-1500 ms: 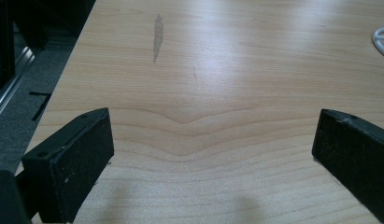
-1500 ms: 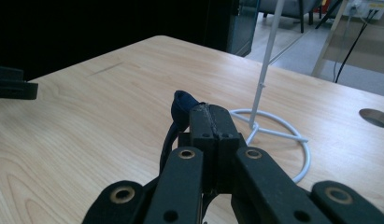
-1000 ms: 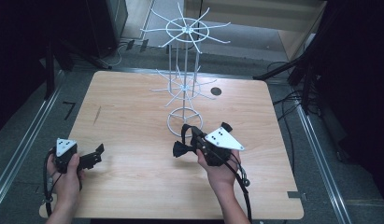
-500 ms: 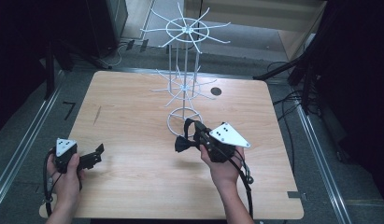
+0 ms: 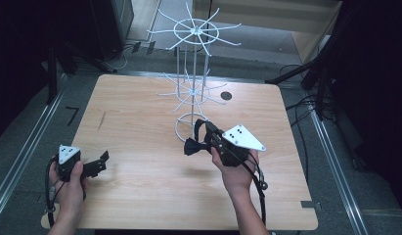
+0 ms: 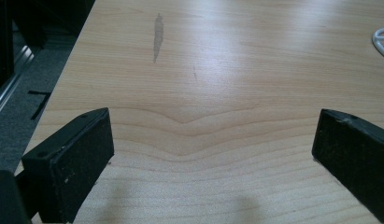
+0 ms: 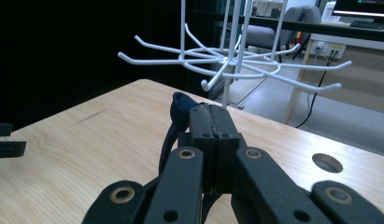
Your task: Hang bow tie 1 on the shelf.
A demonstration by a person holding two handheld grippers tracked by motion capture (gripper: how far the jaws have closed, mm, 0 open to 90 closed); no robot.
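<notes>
A white wire rack with two tiers of hooks stands at the middle back of the wooden table. My right gripper is shut on a black bow tie with a strap, held just in front of the rack's base ring. In the right gripper view the shut jaws pinch the dark strap, with the lower hook tier close above and ahead. My left gripper hovers open over the front left of the table, and the left gripper view has bare wood between its pads.
A round cable hole lies in the table behind the rack on the right. Metal rails run along the floor on both sides. A scuff mark marks the wood ahead of the left gripper.
My right gripper has carried the bow tie slightly away from me, toward the rack's base, and turned a little. The left gripper has stayed where it was.
</notes>
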